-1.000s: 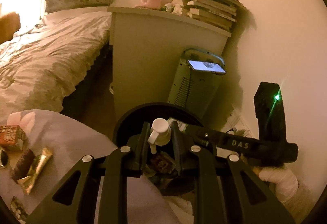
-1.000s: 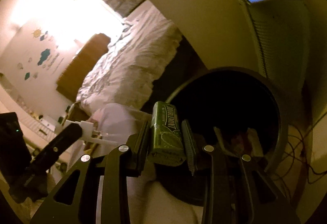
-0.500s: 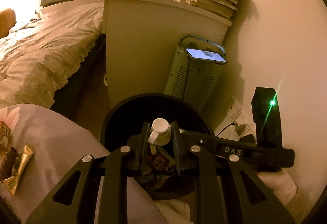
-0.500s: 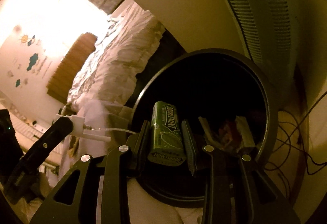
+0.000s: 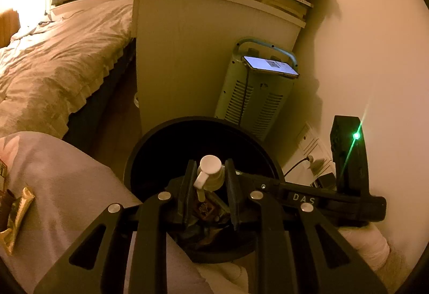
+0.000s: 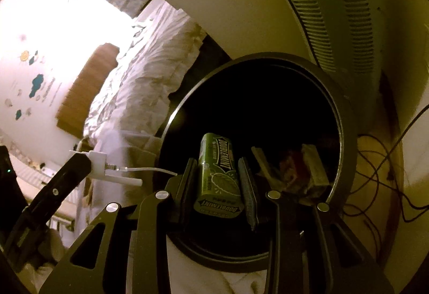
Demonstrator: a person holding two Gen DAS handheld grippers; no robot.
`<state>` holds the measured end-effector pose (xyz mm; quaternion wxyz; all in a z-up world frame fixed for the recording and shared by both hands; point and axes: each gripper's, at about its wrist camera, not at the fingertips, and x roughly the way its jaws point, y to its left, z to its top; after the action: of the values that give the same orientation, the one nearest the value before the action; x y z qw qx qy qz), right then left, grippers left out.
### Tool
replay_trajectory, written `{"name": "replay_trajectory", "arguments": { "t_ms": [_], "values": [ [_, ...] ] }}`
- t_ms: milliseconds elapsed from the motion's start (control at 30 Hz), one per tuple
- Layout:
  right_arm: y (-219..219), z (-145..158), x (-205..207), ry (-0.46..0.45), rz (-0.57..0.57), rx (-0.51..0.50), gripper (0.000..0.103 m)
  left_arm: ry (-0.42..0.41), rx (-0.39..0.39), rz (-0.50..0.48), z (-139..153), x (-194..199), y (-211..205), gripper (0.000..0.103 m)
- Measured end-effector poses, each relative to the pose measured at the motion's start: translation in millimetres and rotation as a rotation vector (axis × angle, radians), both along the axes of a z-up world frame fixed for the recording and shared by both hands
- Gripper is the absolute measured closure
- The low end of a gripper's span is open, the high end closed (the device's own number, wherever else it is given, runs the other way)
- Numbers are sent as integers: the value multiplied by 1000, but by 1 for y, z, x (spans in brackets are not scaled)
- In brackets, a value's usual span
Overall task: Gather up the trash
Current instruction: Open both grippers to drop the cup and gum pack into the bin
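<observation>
Both grippers are now above the open bin (image 5: 150,157), and each one carries a piece of trash. The left gripper (image 5: 209,181) has its jaws nearly together and they press on a small white pump bottle (image 5: 210,173), which hangs over the dark mouth of the bin. The right gripper (image 6: 218,178) has its jaws a little wider, and they clamp a green gum pack (image 6: 218,176), also over the bin (image 6: 346,133). Some wrappers (image 6: 295,170) lie already at the bottom of the bin, so a part of the collecting seems done. What remains, in my judgement, is to let go of these two pieces so that they fall inside. More trash waits on the grey cloth (image 5: 67,186) at the left: a golden wrapper (image 5: 18,216) lies there, well apart from the bin, and a small box at the edge of the view, hard to make out.
</observation>
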<state>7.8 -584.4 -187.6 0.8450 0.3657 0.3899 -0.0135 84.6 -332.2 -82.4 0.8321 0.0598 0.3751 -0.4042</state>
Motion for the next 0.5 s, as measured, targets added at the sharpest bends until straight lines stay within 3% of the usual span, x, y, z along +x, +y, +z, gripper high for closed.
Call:
{"name": "replay_trajectory", "arguments": {
  "t_ms": [267,367,400,433,500],
  "values": [
    [-3,2,-3,3,-15,13,69,-14,6,7,3,-5,1,78],
    [-1,8,-4,-6,-12,0,67,-26,2,21,7,-8,6,59],
    [0,11,-4,-11,-11,-4,64,-34,-1,30,9,-9,9,50],
    [2,13,-5,-17,-14,-7,52,-40,-5,34,11,-9,11,44],
    [6,18,-6,-34,-14,-8,45,-54,-11,47,15,-12,18,42]
  ]
}}
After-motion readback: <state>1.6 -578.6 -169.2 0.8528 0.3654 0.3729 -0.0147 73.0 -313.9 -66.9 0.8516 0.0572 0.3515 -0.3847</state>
